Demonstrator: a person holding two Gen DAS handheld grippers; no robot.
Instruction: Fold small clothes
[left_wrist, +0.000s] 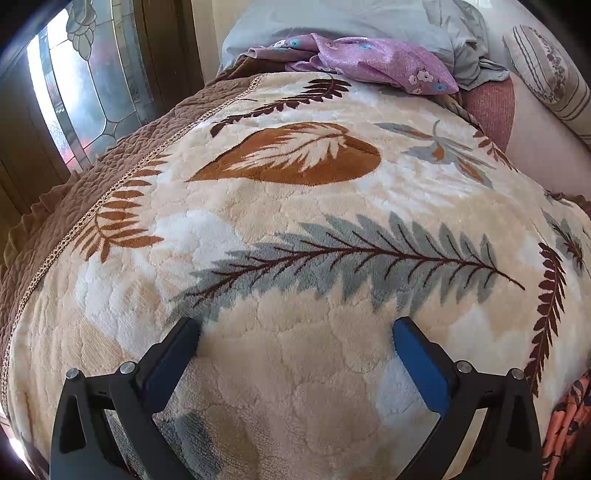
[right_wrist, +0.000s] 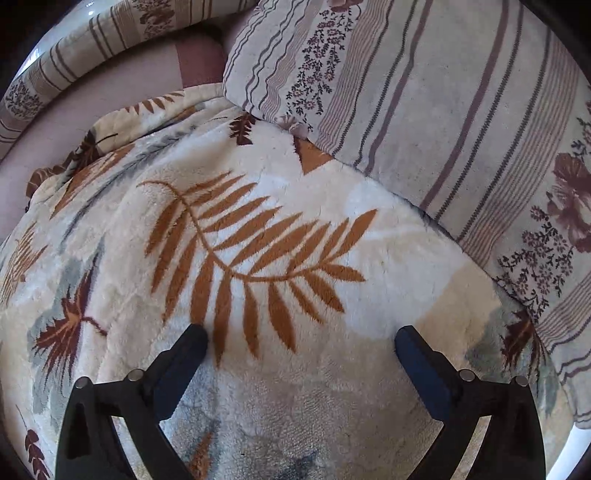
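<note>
A crumpled purple garment with small flowers (left_wrist: 369, 61) lies at the far end of the bed, against a grey-blue bundle of cloth (left_wrist: 461, 37). An orange patterned piece of cloth (left_wrist: 567, 424) shows at the right edge of the left wrist view. My left gripper (left_wrist: 295, 330) stands open just above the cream leaf-print blanket (left_wrist: 295, 206), far short of the purple garment, with nothing between its fingers. My right gripper (right_wrist: 301, 336) is open too, low over the same blanket (right_wrist: 258, 229), holding nothing. No small garment shows in the right wrist view.
A brown quilted bedspread edge (left_wrist: 92, 177) runs along the left, beside a leaded glass door (left_wrist: 81, 81). Striped floral pillows (right_wrist: 443, 110) lie on the right side of the bed; another striped pillow (left_wrist: 550, 70) lies far right. A pink sheet (right_wrist: 110, 92) shows beyond the blanket.
</note>
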